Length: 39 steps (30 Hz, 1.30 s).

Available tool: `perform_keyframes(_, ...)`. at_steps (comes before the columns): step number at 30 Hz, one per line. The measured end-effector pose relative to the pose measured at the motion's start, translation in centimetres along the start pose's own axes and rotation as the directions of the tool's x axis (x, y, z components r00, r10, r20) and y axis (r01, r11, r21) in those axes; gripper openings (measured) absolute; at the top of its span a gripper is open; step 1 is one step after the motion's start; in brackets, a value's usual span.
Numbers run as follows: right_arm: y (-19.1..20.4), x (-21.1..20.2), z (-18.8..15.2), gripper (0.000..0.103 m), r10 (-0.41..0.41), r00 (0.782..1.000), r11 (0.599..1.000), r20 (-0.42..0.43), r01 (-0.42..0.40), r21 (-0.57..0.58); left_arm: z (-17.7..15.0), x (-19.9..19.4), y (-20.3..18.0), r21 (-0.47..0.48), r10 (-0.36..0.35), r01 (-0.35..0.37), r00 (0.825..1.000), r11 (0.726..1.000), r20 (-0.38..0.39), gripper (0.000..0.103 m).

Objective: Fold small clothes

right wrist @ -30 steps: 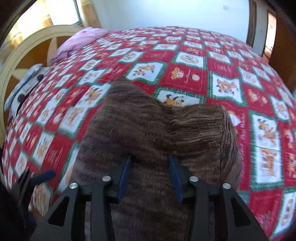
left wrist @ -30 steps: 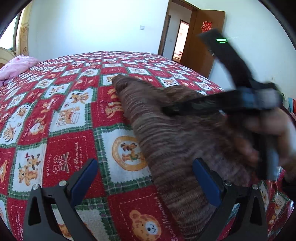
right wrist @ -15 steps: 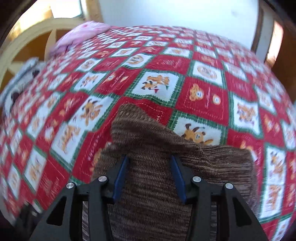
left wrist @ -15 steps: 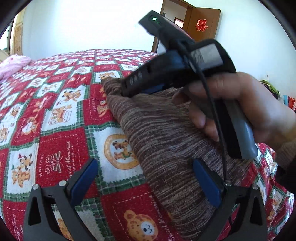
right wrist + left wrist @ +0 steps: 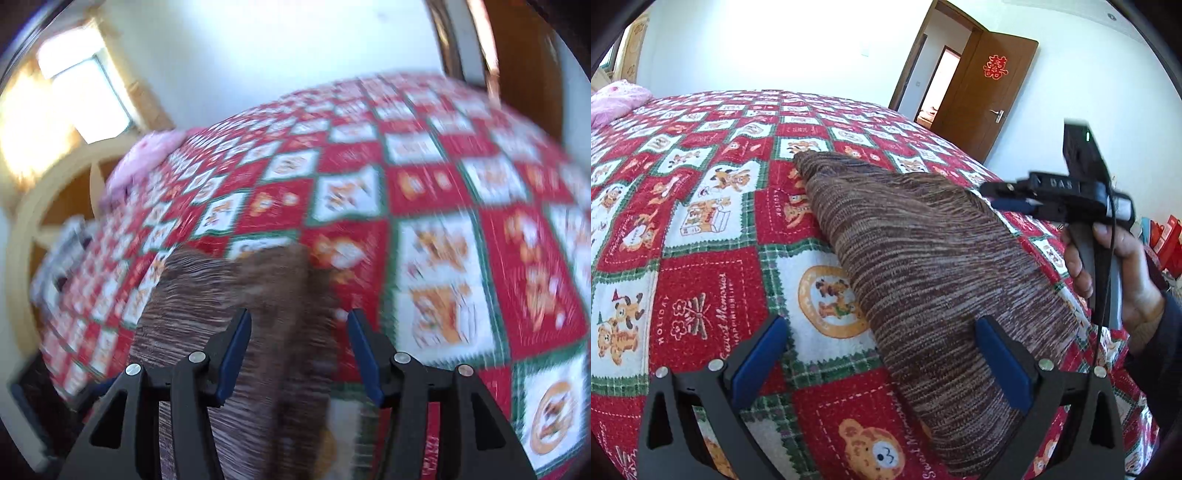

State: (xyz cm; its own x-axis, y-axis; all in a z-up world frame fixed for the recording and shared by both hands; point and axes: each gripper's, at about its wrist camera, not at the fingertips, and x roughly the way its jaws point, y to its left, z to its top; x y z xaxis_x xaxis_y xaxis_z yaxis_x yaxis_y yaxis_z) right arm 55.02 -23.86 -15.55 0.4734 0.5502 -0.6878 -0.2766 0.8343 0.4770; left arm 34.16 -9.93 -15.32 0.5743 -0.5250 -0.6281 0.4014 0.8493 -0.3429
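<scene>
A brown striped knit garment [image 5: 923,266] lies folded on the red and white patchwork bedspread [image 5: 701,221]. My left gripper [image 5: 879,354] is open low over the garment's near end, its right finger on the knit and its left finger over the bedspread. My right gripper [image 5: 299,350] is open above the garment's far end [image 5: 236,295]; that view is blurred by motion. In the left wrist view the right gripper [image 5: 1015,199] is held in a hand at the garment's right edge, off the cloth.
A pink pillow [image 5: 617,103] lies at the far left of the bed. A cream headboard [image 5: 48,206] stands behind it. An open brown door [image 5: 990,92] is at the back right. Red bags [image 5: 1167,243] sit beside the bed's right edge.
My right gripper has opened wider, let go of the garment and swung right and back from it. The garment's far end now lies flat. My left gripper stays open in place.
</scene>
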Motion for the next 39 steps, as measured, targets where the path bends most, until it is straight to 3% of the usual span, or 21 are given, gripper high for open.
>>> perform_keyframes(5,-3.3,2.0,-1.1,0.056,0.151,0.988,0.980,-0.032,-0.145,0.139,0.3,0.4,-0.2,0.004,0.004,-0.004,1.000,1.000,-0.008,0.100)
perform_keyframes(10,-3.3,3.1,-1.2,0.056,0.190,0.982,0.968,-0.001,-0.187,0.167,0.6,1.6,-1.6,0.081,0.020,-0.016,0.998,0.997,-0.054,0.095)
perform_keyframes(16,-2.1,4.7,-0.4,0.056,0.240,0.970,0.962,-0.044,-0.232,0.141,0.8,2.4,-2.7,0.132,0.024,-0.010,0.994,0.991,-0.103,0.092)
perform_keyframes(19,-1.5,5.6,0.1,0.055,0.244,0.968,0.961,-0.053,-0.235,0.145,1.1,2.8,-2.3,0.112,0.012,0.001,0.993,0.994,-0.117,0.091)
perform_keyframes(22,-0.9,6.5,0.1,0.046,0.221,0.973,0.969,-0.061,-0.212,0.124,1.0,2.8,-2.4,0.107,0.011,0.002,0.993,0.994,-0.119,0.091)
perform_keyframes(27,-1.9,6.4,-0.6,0.031,0.277,0.960,0.952,-0.026,-0.271,0.139,1.0,2.4,-2.0,0.042,-0.046,0.050,0.993,0.998,-0.109,0.077)
perform_keyframes(39,0.0,5.2,-1.4,0.025,0.212,0.977,0.977,0.017,-0.212,0.005,1.2,2.5,-4.4,0.083,0.068,-0.059,0.991,0.995,-0.111,0.056)
